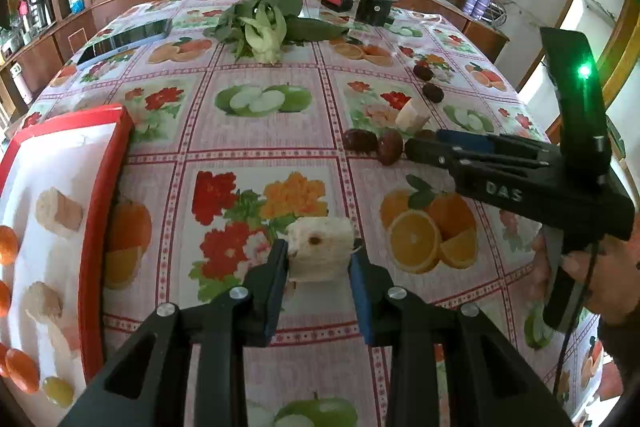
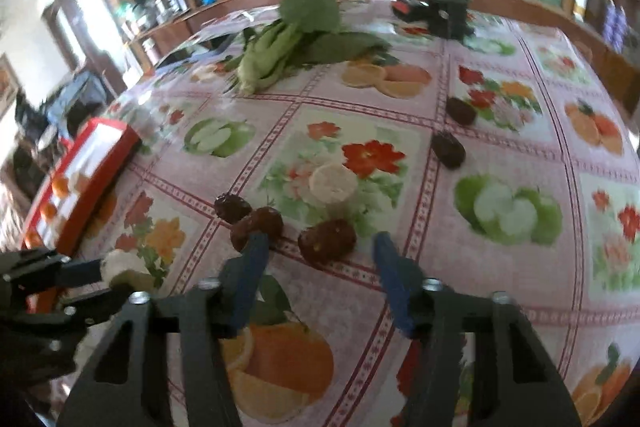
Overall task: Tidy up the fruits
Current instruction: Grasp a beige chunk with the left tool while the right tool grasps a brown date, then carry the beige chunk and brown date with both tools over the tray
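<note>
My left gripper (image 1: 319, 253) is shut on a pale peeled fruit chunk (image 1: 320, 247), held just above the tablecloth; it also shows at the left of the right wrist view (image 2: 120, 267). A red-rimmed white tray (image 1: 102, 211) at the left holds similar chunks (image 1: 58, 213), small oranges (image 1: 22, 369) and a green grape (image 1: 58, 391). My right gripper (image 2: 320, 247) is open, its fingers either side of a dark red date (image 2: 327, 240). Two more dates (image 2: 258, 223) lie just left of it, others (image 2: 448, 149) farther back. Another pale chunk (image 2: 334, 183) stands behind.
Leafy greens (image 1: 260, 23) lie at the table's far middle. A black cylinder device (image 1: 374, 7) and a red-black object (image 1: 336, 2) stand at the far right, a dark tablet (image 1: 124, 41) at the far left. The tablecloth (image 1: 260, 131) has printed fruit.
</note>
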`<control>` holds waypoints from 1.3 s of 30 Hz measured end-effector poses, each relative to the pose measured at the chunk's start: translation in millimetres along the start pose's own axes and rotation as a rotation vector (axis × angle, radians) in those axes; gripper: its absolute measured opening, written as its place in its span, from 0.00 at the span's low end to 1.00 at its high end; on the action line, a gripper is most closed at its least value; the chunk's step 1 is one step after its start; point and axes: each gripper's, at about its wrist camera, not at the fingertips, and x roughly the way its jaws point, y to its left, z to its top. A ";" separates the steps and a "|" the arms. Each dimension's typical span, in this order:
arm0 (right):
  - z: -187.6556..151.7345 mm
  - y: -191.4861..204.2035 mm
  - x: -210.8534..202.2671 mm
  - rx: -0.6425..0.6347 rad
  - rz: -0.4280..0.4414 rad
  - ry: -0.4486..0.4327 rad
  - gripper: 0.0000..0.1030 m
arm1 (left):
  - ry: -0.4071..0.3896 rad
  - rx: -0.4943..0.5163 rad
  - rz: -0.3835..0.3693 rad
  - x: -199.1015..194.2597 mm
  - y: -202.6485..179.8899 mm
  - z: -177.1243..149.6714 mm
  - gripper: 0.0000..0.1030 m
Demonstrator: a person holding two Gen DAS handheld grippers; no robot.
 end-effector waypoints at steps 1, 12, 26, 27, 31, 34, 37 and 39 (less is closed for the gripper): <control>1.0 0.5 0.8 -0.011 -0.009 0.000 0.29 | 0.001 0.003 0.002 -0.2 -0.3 -1.0 0.32; -23.4 5.9 -38.2 0.046 -0.018 -0.022 0.29 | -0.030 -0.031 -0.014 -6.0 3.8 -12.9 0.32; -88.9 30.7 -78.6 0.103 -0.086 0.015 0.29 | -0.008 0.009 -0.033 -19.8 -4.3 -36.0 0.33; -89.7 30.4 -78.6 0.111 -0.091 0.018 0.29 | -0.006 0.006 -0.039 -17.9 -3.8 -34.1 0.35; -94.7 29.7 -76.9 0.119 -0.118 0.035 0.29 | 0.016 -0.003 -0.033 -7.5 -2.2 -32.1 0.41; -95.9 26.3 -74.2 0.137 -0.130 0.046 0.29 | 0.008 -0.003 -0.031 -6.3 -2.6 -29.3 0.45; -96.9 22.3 -73.2 0.163 -0.127 0.047 0.29 | 0.002 -0.011 -0.038 -4.7 -1.1 -27.2 0.45; -97.3 23.5 -73.0 0.155 -0.133 0.046 0.29 | -0.004 -0.010 -0.044 -4.8 -1.2 -27.4 0.37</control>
